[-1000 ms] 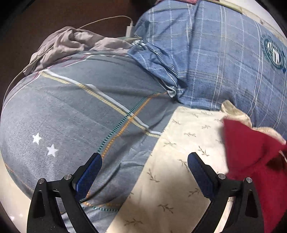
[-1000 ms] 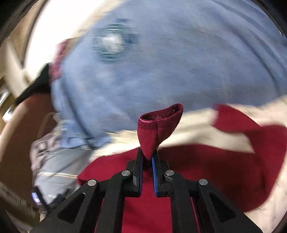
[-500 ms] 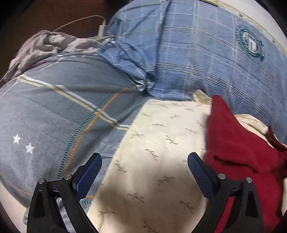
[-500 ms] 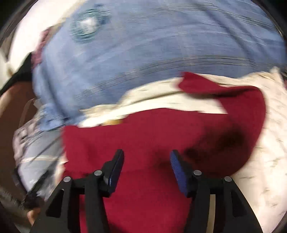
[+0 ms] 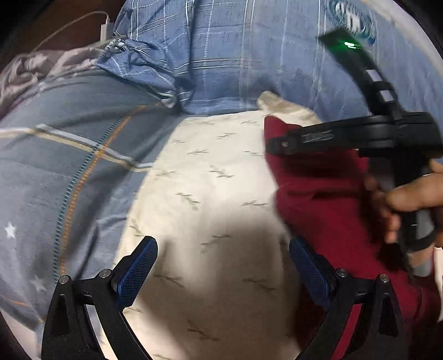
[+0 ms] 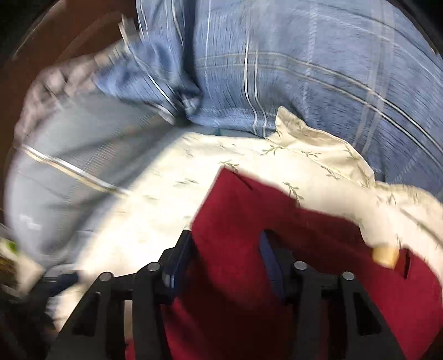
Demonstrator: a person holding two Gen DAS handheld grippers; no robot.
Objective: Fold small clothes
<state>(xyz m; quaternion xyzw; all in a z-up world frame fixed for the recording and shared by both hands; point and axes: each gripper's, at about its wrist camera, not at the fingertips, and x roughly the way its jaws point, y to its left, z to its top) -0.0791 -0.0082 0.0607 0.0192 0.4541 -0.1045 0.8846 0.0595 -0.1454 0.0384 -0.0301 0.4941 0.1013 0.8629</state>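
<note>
A dark red garment lies on a cream leaf-print cloth at the right of the left wrist view. My left gripper is open and empty, hovering over the cream cloth just left of the garment. My right gripper is open and low over the red garment, with the fabric lying between and partly over its fingers. The right gripper's body and the hand holding it also show in the left wrist view, over the garment.
A blue plaid pillow lies behind the cream cloth. A grey-blue striped quilt with stars is at the left. A crumpled grey cloth and a white charger cable lie at the far left.
My right gripper let go of the red fabric, opened and dropped low over the garment, moving left. My left gripper shifted right over the cream cloth, still open.
</note>
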